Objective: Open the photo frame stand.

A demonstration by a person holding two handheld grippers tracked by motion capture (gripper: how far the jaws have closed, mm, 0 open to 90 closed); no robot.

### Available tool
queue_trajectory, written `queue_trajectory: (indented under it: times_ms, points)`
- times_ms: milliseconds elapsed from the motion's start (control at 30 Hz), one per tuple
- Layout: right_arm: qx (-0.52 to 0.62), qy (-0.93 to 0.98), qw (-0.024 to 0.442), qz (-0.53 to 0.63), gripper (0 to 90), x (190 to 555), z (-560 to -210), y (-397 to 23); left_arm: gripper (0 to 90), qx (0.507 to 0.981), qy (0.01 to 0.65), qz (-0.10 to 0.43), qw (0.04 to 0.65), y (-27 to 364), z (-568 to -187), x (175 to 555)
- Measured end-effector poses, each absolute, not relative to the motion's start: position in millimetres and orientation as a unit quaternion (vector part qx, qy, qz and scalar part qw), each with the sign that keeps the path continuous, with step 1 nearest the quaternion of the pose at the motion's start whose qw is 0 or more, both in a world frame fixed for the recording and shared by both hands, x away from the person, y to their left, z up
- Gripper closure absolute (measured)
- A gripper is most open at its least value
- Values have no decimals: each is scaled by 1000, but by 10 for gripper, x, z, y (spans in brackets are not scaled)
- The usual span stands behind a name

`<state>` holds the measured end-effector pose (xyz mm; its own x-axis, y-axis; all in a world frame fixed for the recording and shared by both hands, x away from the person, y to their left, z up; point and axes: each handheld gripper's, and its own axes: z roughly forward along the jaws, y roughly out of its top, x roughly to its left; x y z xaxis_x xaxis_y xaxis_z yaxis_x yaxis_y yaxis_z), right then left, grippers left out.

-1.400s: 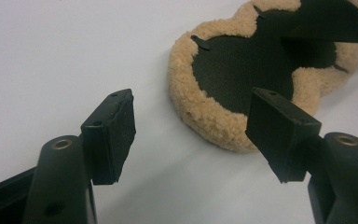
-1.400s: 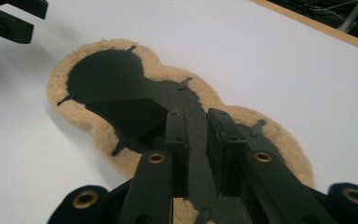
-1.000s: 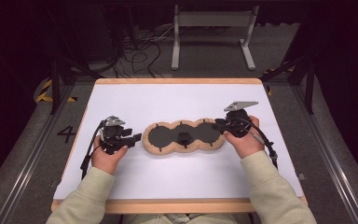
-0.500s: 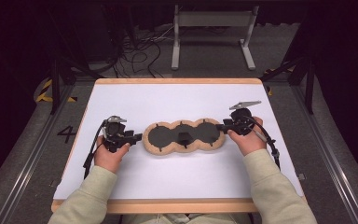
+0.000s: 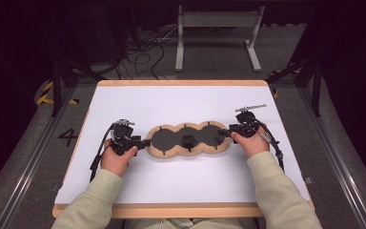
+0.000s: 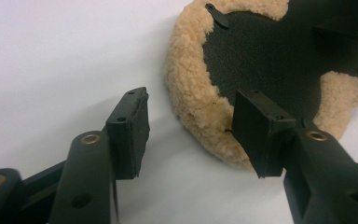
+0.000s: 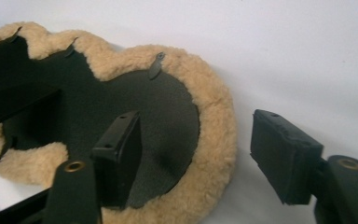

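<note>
We are seeing one white table [image 5: 181, 102] carrying one fleece pad [image 5: 189, 139] with three dark rounds, lying midway between its side edges, nearer the front edge. It is lying flatter than a second ago. Our two grippers are sitting at its ends. The right gripper [image 7: 200, 158], lower than before, has just been opening and is straddling the fleece rim without pinching. The left gripper [image 6: 191, 135] has been spreading too, one pad touching the fleece.

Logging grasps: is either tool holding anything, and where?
Nothing is held. Both tools, left and right, have just opened, each straddling one end of the fleece-rimmed pad.
</note>
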<state>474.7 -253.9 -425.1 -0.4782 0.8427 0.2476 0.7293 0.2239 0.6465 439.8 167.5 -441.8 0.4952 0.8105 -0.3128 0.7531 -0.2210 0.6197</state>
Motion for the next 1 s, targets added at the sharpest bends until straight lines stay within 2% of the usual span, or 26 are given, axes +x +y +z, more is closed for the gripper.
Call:
queue_trajectory:
  times_ms: [233,667,900,1000]
  points:
    - [515,777,58,358,240,4809,-4343,-2486,425,781,503,25,370,1616,-4444,4424]
    - [510,782,41,356,196,4831,-4407,-2367,281,774,522,16,357,1658,-4462,4455]
    - [510,781,42,357,191,4831,-4411,-2356,275,772,524,2,361,1657,-4491,4474]
    - [510,782,44,356,188,4830,-4411,-2345,299,770,517,-17,374,1660,-4506,4489]
